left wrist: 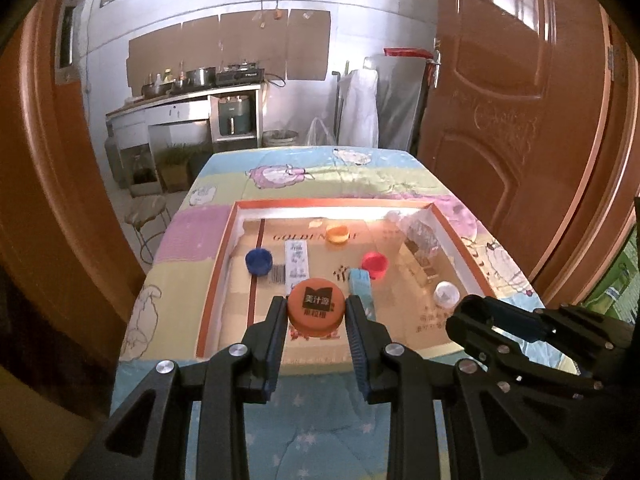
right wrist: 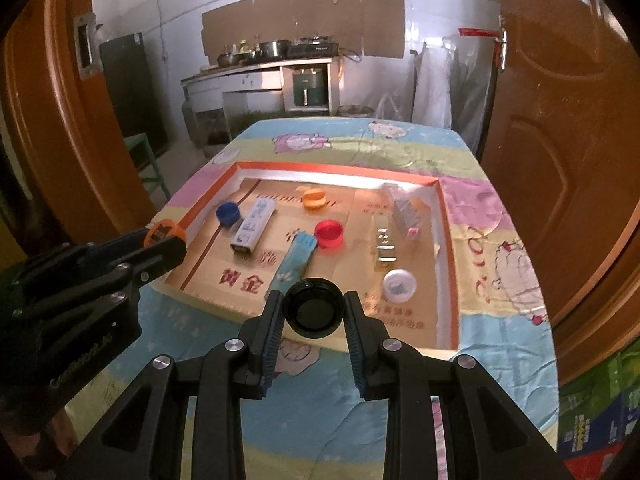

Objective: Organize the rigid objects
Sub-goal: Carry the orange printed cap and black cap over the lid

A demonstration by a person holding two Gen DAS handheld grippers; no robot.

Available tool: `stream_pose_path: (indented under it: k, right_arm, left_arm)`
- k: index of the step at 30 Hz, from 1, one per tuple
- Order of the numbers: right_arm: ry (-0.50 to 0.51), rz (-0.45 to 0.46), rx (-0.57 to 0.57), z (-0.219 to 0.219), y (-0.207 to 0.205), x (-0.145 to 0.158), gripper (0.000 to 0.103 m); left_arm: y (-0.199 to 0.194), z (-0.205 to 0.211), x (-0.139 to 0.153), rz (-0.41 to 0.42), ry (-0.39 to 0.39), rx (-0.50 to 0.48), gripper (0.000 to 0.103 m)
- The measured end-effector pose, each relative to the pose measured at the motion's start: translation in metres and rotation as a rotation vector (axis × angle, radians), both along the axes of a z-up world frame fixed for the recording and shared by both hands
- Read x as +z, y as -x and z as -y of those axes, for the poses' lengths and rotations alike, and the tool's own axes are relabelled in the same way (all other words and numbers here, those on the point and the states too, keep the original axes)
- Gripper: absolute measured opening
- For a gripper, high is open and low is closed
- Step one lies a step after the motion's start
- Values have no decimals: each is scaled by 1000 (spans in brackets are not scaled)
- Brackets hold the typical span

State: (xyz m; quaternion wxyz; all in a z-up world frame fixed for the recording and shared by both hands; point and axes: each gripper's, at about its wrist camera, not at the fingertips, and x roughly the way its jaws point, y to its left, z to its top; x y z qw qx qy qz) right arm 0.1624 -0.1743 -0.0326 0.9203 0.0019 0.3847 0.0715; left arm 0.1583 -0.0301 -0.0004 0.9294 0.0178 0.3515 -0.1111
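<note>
I hold an orange cap (left wrist: pixel 317 312) in my left gripper (left wrist: pixel 316 314) and a black cap (right wrist: pixel 314 307) in my right gripper (right wrist: pixel 314 308), lifted at centre frame above the shallow box (right wrist: pixel 448 264) for sorting.

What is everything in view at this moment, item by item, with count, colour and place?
tray: 1, orange-rimmed with cardboard floor, on the table
tablecloth: 1, pastel cartoon print, over the table
blue cap: 1, blue, tray's far left
small orange cap: 1, orange, tray's far middle
red cap: 1, red, tray's middle
white lid: 1, white, tray's near right
white box: 1, white, lying right of the blue cap
light blue box: 1, light blue, lying beside the red cap
clear packet: 1, transparent, tray's far right corner
orange lid: 1, orange with dark label, in the left jaws
black lid: 1, black, in the right jaws
left gripper: 1, black, shut on the orange lid
right gripper: 1, black, shut on the black lid
</note>
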Motion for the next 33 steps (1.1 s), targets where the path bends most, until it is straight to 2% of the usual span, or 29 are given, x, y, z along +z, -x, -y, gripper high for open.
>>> stream_pose_path:
  k: [10, 19, 24, 33]
  right_arm:
    - [-6, -8, 10, 15, -16, 7, 31]
    - [-17, -21, 40, 29, -48, 17, 31]
    - [-4, -33, 52, 33, -73, 20, 31]
    - [-40, -101, 84, 43, -124, 13, 31]
  left_arm:
    - [-29, 9, 9, -11, -19, -11, 30]
    - [-62, 20, 12, -32, -38, -11, 30]
    - [-85, 23, 9, -66, -36, -17, 30]
    - [-139, 25, -6, -182, -1, -25, 30]
